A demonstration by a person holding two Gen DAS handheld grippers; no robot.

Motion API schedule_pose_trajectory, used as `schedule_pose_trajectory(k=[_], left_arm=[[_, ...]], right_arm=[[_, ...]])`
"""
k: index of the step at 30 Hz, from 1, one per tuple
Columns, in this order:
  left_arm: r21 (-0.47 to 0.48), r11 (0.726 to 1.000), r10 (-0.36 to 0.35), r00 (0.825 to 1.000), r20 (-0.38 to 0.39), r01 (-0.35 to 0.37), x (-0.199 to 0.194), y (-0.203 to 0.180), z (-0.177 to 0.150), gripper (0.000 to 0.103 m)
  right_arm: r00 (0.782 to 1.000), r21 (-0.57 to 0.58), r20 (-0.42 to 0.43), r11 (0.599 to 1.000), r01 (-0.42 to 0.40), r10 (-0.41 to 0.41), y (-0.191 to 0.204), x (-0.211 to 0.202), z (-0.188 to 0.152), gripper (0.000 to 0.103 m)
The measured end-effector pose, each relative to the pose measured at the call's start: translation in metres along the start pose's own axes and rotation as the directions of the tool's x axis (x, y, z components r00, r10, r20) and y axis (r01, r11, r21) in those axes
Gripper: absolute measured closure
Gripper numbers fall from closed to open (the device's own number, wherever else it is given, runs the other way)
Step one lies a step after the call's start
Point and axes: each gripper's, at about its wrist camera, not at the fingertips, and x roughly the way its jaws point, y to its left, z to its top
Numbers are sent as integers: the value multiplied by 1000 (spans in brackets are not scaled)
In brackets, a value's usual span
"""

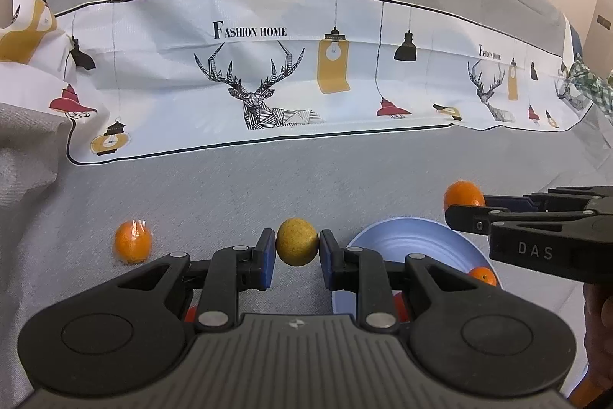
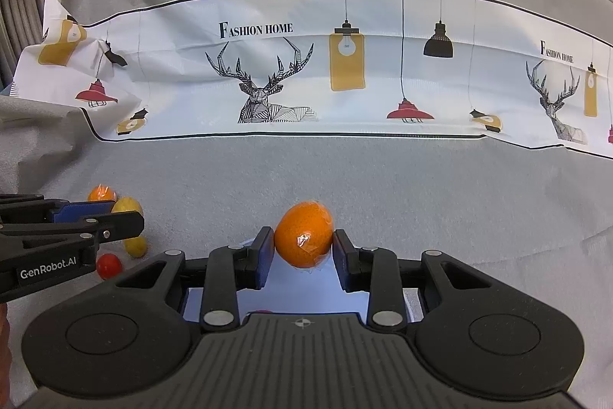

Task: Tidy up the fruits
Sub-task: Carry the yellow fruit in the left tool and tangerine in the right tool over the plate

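In the left wrist view my left gripper (image 1: 297,248) is shut on a dull yellow round fruit (image 1: 297,242), held above the grey cloth. A wrapped orange (image 1: 132,242) lies to its left. A light blue plate (image 1: 413,248) sits to the right with a small orange (image 1: 482,275) in it. My right gripper (image 2: 303,244) is shut on a wrapped orange (image 2: 304,238) over the plate (image 2: 306,286); this orange also shows in the left wrist view (image 1: 461,196).
In the right wrist view a yellow fruit (image 2: 135,245), a red fruit (image 2: 109,265) and an orange (image 2: 101,194) lie at the left near the left gripper's arm. A printed deer-pattern sheet (image 2: 345,83) lies across the back of the grey cloth.
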Motion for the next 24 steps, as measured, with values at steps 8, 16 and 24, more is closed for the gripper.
schedule_pose_trajectory(k=[8, 16, 24], left_arm=[[1, 1000, -4, 1000, 4, 4, -1, 0, -1, 76], [4, 1000, -10, 1000, 7, 10, -1, -2, 0, 76], [15, 998, -61, 998, -9, 61, 1, -11, 0, 76]], right_arm=[[1000, 5, -5, 1000, 5, -5, -2, 2, 0, 68], [1000, 8, -6, 1000, 8, -8, -2, 2, 0, 68], [998, 22, -29, 998, 53, -53, -9, 5, -1, 68]])
